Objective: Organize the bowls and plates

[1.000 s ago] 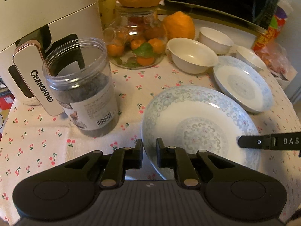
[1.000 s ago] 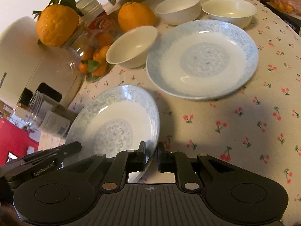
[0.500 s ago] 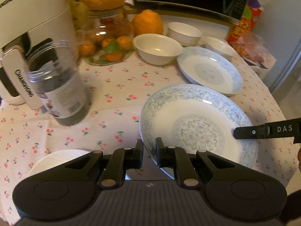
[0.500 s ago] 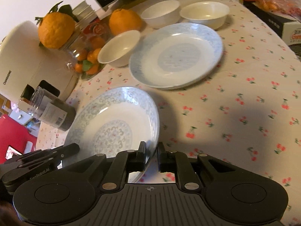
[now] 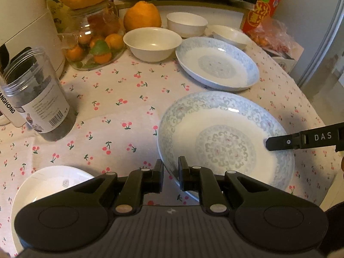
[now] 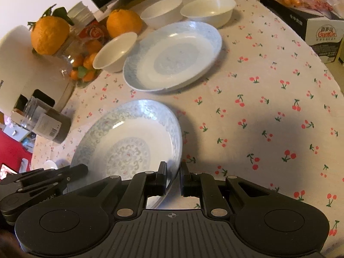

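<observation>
Both the left gripper [image 5: 171,175] and the right gripper [image 6: 173,179] were clamped on opposite rims of the patterned plate [image 5: 225,142], held above the counter [image 5: 120,99].

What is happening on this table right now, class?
A person holding two grippers grasps one patterned plate from opposite rims: the left gripper and the right gripper are both shut on it. A second plate lies beyond, beside three white bowls.
</observation>
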`<action>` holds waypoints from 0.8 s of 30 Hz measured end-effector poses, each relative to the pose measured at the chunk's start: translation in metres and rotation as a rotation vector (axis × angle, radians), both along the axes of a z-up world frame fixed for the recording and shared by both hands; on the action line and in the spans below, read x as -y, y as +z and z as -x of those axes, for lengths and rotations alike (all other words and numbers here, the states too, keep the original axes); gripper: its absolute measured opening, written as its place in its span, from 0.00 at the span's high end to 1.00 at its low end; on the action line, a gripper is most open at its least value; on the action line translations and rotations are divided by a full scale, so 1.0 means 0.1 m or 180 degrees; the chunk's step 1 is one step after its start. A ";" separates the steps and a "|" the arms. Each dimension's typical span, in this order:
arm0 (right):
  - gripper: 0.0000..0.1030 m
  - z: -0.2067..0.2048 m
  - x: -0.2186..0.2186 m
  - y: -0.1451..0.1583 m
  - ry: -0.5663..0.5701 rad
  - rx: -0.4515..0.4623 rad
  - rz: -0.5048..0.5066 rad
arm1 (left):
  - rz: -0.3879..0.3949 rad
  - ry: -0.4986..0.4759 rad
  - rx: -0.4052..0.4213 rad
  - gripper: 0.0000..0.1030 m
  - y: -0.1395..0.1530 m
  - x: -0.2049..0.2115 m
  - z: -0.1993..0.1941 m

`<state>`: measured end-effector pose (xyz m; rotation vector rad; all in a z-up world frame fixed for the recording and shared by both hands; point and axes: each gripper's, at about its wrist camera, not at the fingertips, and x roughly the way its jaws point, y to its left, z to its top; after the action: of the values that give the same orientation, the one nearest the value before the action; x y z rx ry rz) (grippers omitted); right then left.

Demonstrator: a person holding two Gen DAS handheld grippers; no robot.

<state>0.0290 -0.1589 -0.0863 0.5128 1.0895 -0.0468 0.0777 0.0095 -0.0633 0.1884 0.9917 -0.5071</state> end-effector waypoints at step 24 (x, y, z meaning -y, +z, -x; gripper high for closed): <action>0.79 -0.06 -0.03 -0.07 0.0047 -0.0208 -0.0009 | -0.0065 -0.0065 -0.0125 0.77 -0.02 0.03 -0.03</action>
<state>0.0352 -0.1563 -0.0933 0.5086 1.1572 -0.0492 0.0804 0.0063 -0.0650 0.2078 1.0345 -0.5212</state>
